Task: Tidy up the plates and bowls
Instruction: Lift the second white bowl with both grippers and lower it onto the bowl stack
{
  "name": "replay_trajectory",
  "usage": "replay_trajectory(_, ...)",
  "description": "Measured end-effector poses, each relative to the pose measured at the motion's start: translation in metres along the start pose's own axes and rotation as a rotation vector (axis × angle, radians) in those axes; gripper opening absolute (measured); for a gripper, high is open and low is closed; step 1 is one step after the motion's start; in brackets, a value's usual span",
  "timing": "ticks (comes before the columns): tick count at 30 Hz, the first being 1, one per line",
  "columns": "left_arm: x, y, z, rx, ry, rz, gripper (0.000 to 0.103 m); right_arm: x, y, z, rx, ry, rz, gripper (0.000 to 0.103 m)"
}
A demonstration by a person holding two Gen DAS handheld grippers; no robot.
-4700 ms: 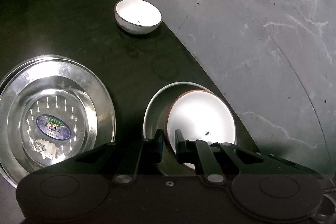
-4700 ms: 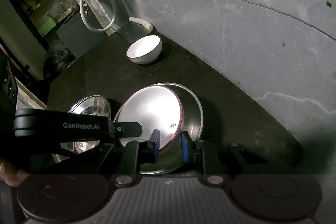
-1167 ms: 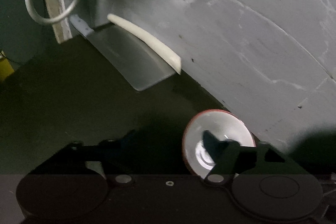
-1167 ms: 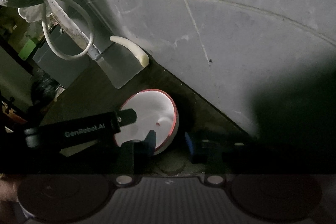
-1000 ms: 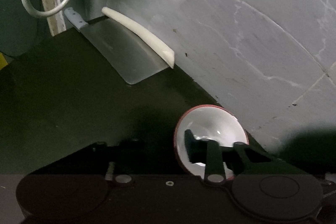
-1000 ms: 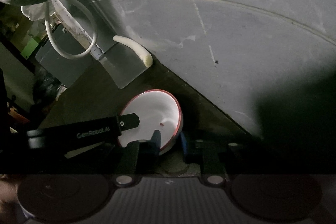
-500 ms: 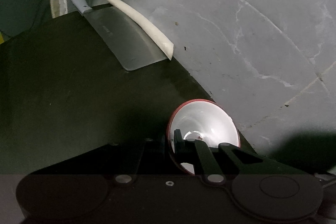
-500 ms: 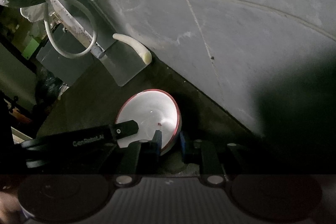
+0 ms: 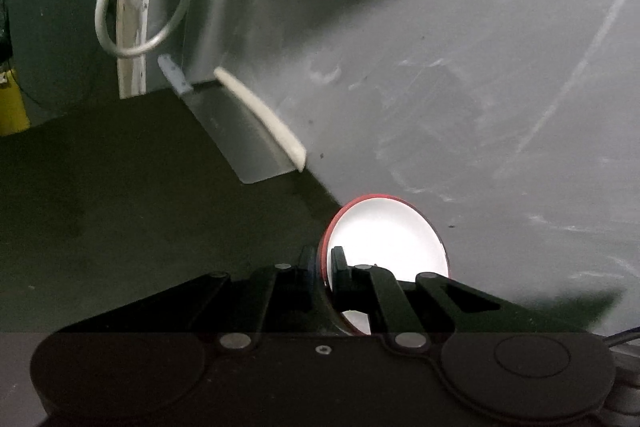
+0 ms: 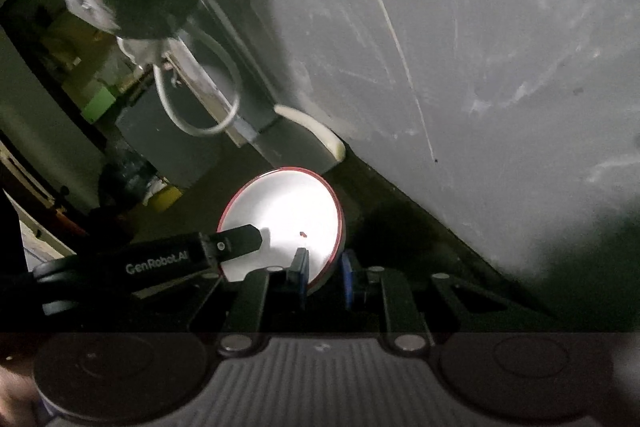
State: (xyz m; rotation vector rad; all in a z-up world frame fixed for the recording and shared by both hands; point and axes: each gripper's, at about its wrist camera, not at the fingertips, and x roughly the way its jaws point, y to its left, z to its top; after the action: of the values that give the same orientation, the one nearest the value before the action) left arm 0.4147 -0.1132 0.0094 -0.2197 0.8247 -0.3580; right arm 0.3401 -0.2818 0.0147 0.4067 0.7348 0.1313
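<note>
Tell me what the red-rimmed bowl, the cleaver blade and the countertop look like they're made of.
Red-rimmed bowl: probably glazed ceramic or melamine; its white inside is glossy and glares brightly. Cleaver blade: metal, likely steel, with a flat, dull grey brushed sheen. Countertop: dark and matte, possibly stone or laminate; the dim light leaves that open. Both the left gripper and right gripper clamp the bowl's rim.

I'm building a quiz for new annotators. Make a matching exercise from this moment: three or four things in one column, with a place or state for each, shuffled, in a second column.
Things:
1. white bowl with a red rim
2. steel cleaver blade
3. looped white cord
4. left gripper

Places or states:
A. hanging off the counter's far end
B. flat on the dark counter by the wall
C. tilted, gripped at two rim points
D. shut on a rim

Pairs: 1-C, 2-B, 3-A, 4-D
</note>
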Motion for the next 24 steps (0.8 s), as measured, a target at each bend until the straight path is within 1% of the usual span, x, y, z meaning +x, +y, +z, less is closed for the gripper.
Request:
replay_trajectory(4,-0.033,-0.008,-0.011,0.009,-0.029,-0.034,0.007,-0.031,0.009,-0.011,0.001,-0.036,-0.009,0.019)
replay_trajectory(8,-0.061,-0.013,-0.026,0.020,-0.038,-0.061,0.007,-0.059,0.018,-0.031,0.001,-0.056,-0.030,0.019)
replay_trajectory(12,-0.086,-0.017,-0.048,0.017,-0.038,-0.088,0.007,-0.083,0.024,-0.052,0.006,-0.071,-0.043,0.019)
replay_trajectory(17,-0.109,-0.021,-0.071,0.033,-0.028,-0.119,0.008,-0.111,0.029,-0.077,0.004,-0.084,-0.070,0.019)
replay_trajectory(24,-0.125,-0.033,-0.096,0.060,-0.019,-0.154,0.008,-0.141,0.030,-0.101,0.000,-0.106,-0.107,0.019)
